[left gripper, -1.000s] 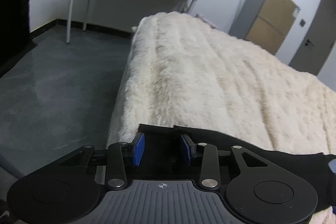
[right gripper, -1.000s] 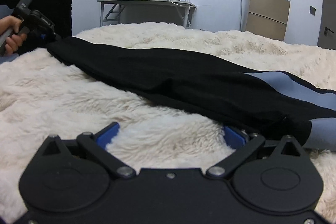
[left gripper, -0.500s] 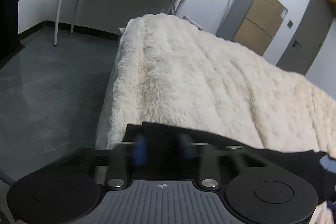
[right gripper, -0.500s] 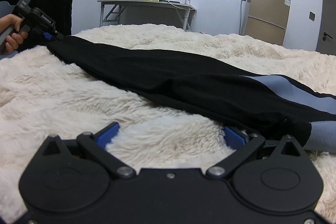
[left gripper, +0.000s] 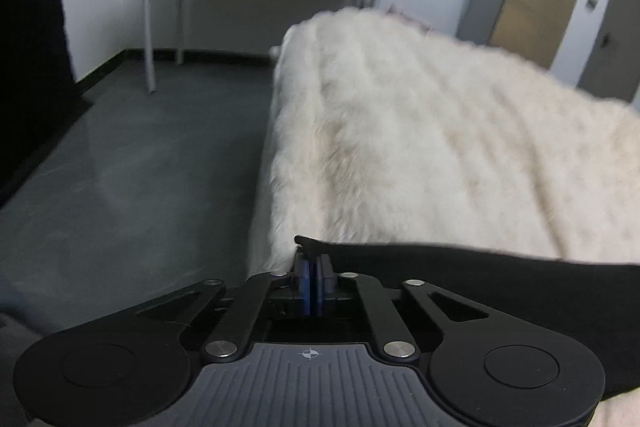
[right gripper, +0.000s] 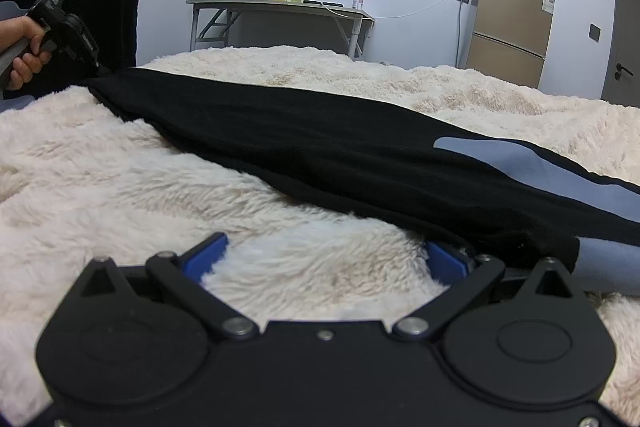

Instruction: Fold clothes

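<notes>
Lying stretched across the fluffy cream bed cover (right gripper: 280, 195) from upper left to lower right of the right wrist view, the black garment with a grey-blue panel (right gripper: 320, 147) looks thin, limp and light, likely to sag and slide rather than hold a crease. The left hand-held gripper (left gripper: 314, 281) sits at the bottom centre of its view, blue pads nearly together with the garment's corner edge between them, jaws easing open. The right hand-held gripper (right gripper: 324, 259) rests wide open on the cover, its right pad just beside the hem, holding nothing. Corners and hems seem the best places to grasp.
</notes>
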Available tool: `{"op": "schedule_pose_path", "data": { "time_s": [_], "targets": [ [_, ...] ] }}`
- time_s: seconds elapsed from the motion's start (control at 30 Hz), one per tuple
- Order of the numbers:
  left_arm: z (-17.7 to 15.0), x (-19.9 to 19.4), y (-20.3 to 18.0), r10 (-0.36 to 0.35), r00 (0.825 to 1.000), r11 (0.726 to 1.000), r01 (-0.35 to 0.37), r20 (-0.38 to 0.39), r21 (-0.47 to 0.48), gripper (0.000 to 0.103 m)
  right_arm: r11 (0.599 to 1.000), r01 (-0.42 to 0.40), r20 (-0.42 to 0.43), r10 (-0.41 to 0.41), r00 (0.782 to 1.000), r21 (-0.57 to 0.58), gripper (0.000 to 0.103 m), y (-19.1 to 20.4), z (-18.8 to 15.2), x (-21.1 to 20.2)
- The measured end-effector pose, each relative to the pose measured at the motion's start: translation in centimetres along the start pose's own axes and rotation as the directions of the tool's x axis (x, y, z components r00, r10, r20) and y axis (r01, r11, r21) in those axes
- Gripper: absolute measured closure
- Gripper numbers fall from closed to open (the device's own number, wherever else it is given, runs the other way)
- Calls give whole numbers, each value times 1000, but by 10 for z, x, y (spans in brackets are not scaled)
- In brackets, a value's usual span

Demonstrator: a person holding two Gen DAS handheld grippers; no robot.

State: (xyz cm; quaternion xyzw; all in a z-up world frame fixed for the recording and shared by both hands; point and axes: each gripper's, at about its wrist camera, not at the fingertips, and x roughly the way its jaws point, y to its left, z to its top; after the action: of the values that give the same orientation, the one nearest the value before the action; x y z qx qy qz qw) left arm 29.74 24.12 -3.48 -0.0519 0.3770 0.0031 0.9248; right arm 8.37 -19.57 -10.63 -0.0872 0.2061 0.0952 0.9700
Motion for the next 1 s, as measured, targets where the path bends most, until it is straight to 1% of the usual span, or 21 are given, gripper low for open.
{"op": "schedule_pose_path", "data": {
  "time_s": [0.07, 0.13, 0.2, 0.23, 0.27, 0.33, 0.37, 0.4, 0.43, 0.5, 0.53, 0.57, 0.6, 0.63, 0.67, 0.73, 0.77, 0.83, 0.87, 0.93, 1.0],
  "targets": [
    [2, -11, 2, 40, 999, 999, -39, 28, -26, 77, 1000, -5, 6, 5, 1000, -8, 2, 0, 0, -4],
    [2, -33, 1, 37, 997, 998, -32, 74, -61, 77, 1000, -17, 46, 18, 999, -22, 15, -3, 6, -16],
    [-2, -59, -6, 18, 990, 998, -9, 139, -64, 76, 998, 60, 132, -61, 989, 12, 16, -16, 14, -31],
    [-7, -80, -19, 0, 980, 998, 12, 197, -57, 74, 995, 97, 174, -101, 980, 32, 15, -22, 19, -39],
    [-13, -95, -31, -40, 968, 996, 57, 247, -62, 67, 991, 123, 203, -131, 970, 50, 15, -26, 25, -47],
    [-24, -107, -50, -149, 946, 981, 179, 289, -79, 52, 972, 179, 159, -203, 966, 153, 16, -52, 43, -54],
    [-30, -111, -63, -221, 926, 962, 259, 307, -88, 45, 955, 229, 119, -254, 960, 190, 16, -66, 44, -54],
    [-42, -112, -83, -304, 901, 932, 348, 308, -99, 44, 930, 281, 75, -305, 949, 236, 16, -82, 45, -54],
    [-58, -110, -109, -359, 885, 904, 408, 296, -125, 44, 890, 331, 21, -355, 935, 313, 17, -104, 45, -57],
    [-84, -105, -134, -416, 862, 864, 474, 290, -171, 44, 804, 392, -54, -413, 909, 446, 18, -137, 41, -69],
    [-103, -101, -141, -449, 847, 831, 513, 286, -214, 44, 695, 445, -132, -456, 880, 565, 18, -170, 32, -85],
    [-124, -96, -149, -485, 828, 790, 553, 281, -264, 44, 635, 474, -173, -477, 861, 610, 19, -187, 26, -96],
    [-133, -94, -152, -500, 826, 780, 560, 261, -279, 46, 574, 500, -203, -503, 840, 649, 20, -202, 19, -107],
    [-138, -95, -160, -501, 841, 806, 539, 206, -243, 46, 530, 512, -217, -522, 825, 676, 20, -212, 14, -115],
    [-139, -98, -164, -493, 850, 828, 524, 186, -198, 45, 513, 509, -221, -521, 824, 691, 19, -218, 10, -117],
    [-134, -115, -166, -453, 862, 875, 479, 225, -71, 38, 420, 491, -264, -491, 830, 763, 23, -253, -9, -119],
    [-133, -120, -161, -453, 856, 874, 481, 251, -65, 34, 381, 483, -283, -473, 835, 788, 23, -267, -16, -116],
    [-134, -121, -148, -466, 845, 858, 504, 261, -99, 34, 324, 451, -291, -437, 851, 831, 27, -290, -28, -104],
    [-136, -123, -141, -458, 848, 857, 501, 266, -121, 34, 287, 435, -281, -449, 848, 853, 26, -302, -30, -99],
    [-136, -129, -132, -445, 846, 854, 500, 295, -146, 34, 258, 392, -249, -449, 858, 883, 26, -318, -32, -92],
    [-134, -141, -126, -434, 834, 848, 506, 340, -160, 34, 248, 371, -243, -426, 871, 895, 56, -333, -31, -83]
  ]
}}
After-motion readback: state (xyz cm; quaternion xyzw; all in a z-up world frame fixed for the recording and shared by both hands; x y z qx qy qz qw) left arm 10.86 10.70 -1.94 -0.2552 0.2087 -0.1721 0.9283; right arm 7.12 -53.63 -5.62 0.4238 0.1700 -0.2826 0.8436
